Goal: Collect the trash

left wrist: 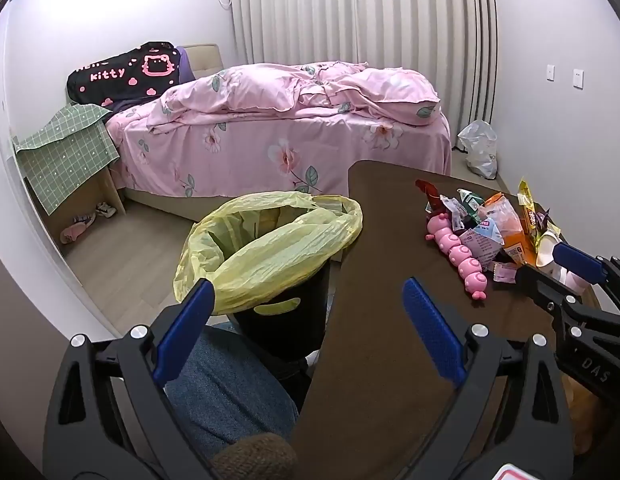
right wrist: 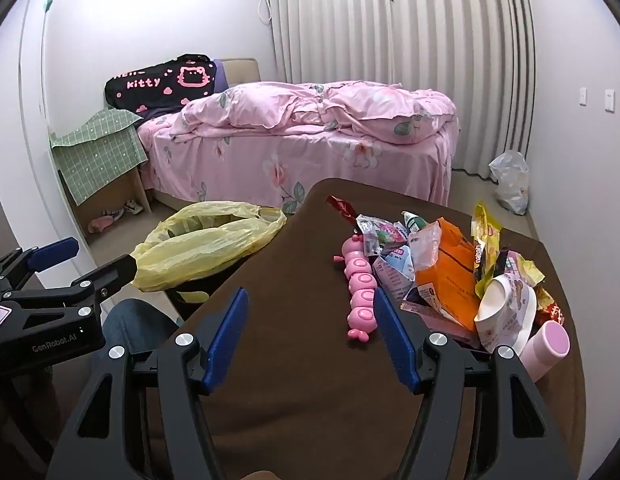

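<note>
A pile of snack wrappers point(right wrist: 442, 276) lies on the right side of the dark brown table point(right wrist: 294, 360), with an orange packet, a yellow wrapper point(right wrist: 484, 236), a white paper cup point(right wrist: 506, 312) and a pink cylinder point(right wrist: 548, 348). A pink caterpillar toy point(right wrist: 360, 288) lies left of the pile. A black bin with a yellow bag point(left wrist: 266, 244) stands left of the table. My left gripper point(left wrist: 310, 328) is open and empty, over the table edge beside the bin. My right gripper point(right wrist: 310, 336) is open and empty, near the toy's near end. The pile also shows in the left wrist view point(left wrist: 490, 228).
A bed with pink floral bedding point(left wrist: 286, 128) stands behind the table. A small stand under a green checked cloth point(left wrist: 66, 156) is at the left wall. A white plastic bag point(left wrist: 480, 152) sits on the floor by the curtains. A jeans-clad knee point(left wrist: 226, 392) is below the bin.
</note>
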### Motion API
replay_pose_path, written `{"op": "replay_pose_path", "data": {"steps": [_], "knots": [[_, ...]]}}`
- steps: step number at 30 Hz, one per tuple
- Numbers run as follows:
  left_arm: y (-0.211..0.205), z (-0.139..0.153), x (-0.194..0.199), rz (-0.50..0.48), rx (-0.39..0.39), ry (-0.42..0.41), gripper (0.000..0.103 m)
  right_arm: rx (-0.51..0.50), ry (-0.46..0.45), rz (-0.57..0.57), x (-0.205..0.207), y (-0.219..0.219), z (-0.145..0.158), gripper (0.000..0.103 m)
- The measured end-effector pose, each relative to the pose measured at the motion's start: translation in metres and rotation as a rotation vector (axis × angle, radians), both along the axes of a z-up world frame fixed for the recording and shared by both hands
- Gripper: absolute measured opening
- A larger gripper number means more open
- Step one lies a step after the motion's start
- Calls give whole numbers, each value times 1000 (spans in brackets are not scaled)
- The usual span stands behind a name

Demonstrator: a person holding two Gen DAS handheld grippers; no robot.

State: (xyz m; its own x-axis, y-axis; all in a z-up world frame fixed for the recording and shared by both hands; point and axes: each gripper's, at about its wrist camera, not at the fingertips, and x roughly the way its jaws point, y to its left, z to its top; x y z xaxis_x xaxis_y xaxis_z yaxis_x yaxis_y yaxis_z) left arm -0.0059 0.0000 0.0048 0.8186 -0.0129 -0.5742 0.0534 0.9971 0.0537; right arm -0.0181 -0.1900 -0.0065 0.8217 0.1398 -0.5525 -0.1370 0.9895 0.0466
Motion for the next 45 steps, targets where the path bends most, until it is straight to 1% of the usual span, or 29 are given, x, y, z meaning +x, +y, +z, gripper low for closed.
{"op": "replay_pose_path", "data": {"steps": [45], "knots": [[-2, -1, -1, -2, -3, 8, 91, 16, 6, -8, 0, -5, -8, 61]]}}
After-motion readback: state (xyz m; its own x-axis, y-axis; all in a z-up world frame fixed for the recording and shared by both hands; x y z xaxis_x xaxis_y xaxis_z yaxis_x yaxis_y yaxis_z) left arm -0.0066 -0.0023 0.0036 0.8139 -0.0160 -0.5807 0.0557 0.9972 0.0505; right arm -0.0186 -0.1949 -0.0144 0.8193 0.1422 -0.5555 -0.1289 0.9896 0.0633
